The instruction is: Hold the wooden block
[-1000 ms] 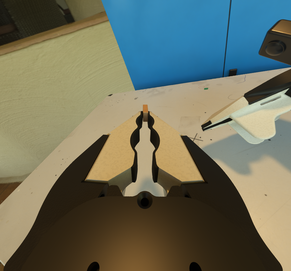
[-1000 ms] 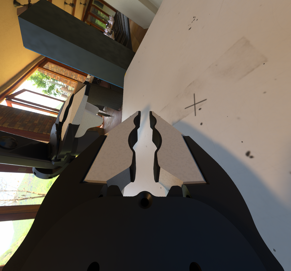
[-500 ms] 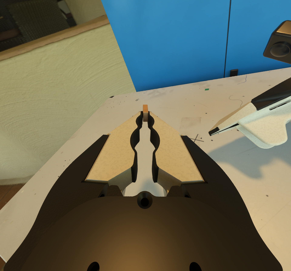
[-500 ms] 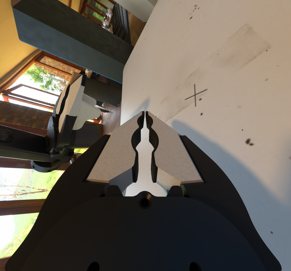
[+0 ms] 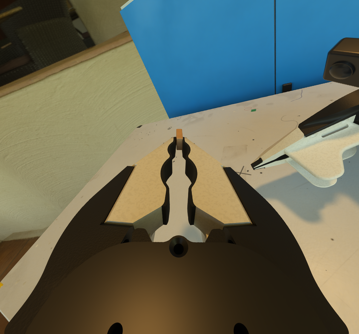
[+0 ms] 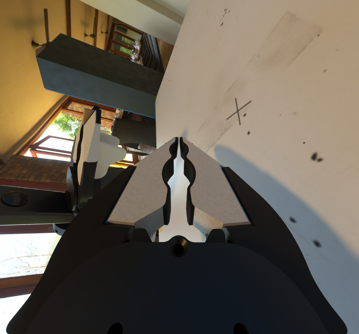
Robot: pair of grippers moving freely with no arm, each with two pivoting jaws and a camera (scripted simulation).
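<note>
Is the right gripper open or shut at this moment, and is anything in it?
Shut and empty. The right gripper has its tips nearly together with only a hairline gap, nothing between them; the wooden block sits in the left gripper.

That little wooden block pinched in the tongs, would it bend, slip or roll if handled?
The wooden block probably stays stiff: its edges look straight under the left tongs. Only the fingertips pinch it, so it might twist or slip. Its flat faces suggest it would not roll on the table.
</note>
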